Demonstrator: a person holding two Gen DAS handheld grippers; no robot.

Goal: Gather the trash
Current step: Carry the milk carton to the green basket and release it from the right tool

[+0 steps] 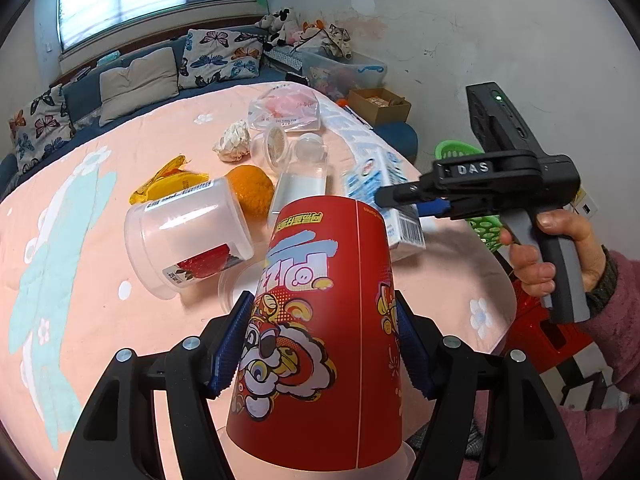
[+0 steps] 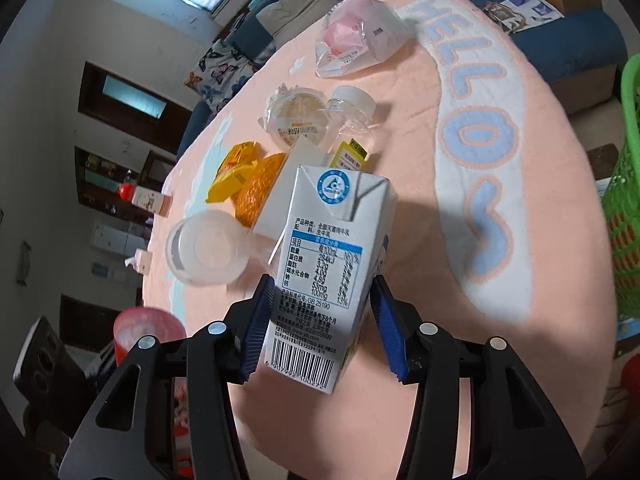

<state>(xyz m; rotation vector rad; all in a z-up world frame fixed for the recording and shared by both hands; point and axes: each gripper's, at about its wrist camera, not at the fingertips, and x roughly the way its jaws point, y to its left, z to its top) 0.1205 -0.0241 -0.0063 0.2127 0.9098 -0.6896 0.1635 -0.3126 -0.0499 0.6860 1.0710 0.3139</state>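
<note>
My left gripper (image 1: 320, 344) is shut on a red paper cup (image 1: 320, 320), held upside down above the pink table cover (image 1: 120, 148). My right gripper (image 2: 320, 332) straddles a white and blue milk carton (image 2: 324, 264); its left pad touches the carton, while a small gap shows at the right pad. In the left wrist view the right gripper (image 1: 384, 198) sits at the carton (image 1: 384, 196) near the table's right edge. More trash lies on the table: a clear plastic tub (image 1: 184, 236), an orange peel (image 1: 252, 188), a yellow wrapper (image 1: 168, 182), a crumpled tissue (image 1: 232, 142) and a plastic bag (image 1: 284, 110).
A green basket (image 2: 628, 184) stands beside the table at the right. A clear bottle (image 2: 352, 116) and a jelly cup (image 2: 300, 116) lie behind the carton. A sofa with cushions (image 1: 136, 80) runs along the far side. A red stool (image 1: 548, 340) stands below the right hand.
</note>
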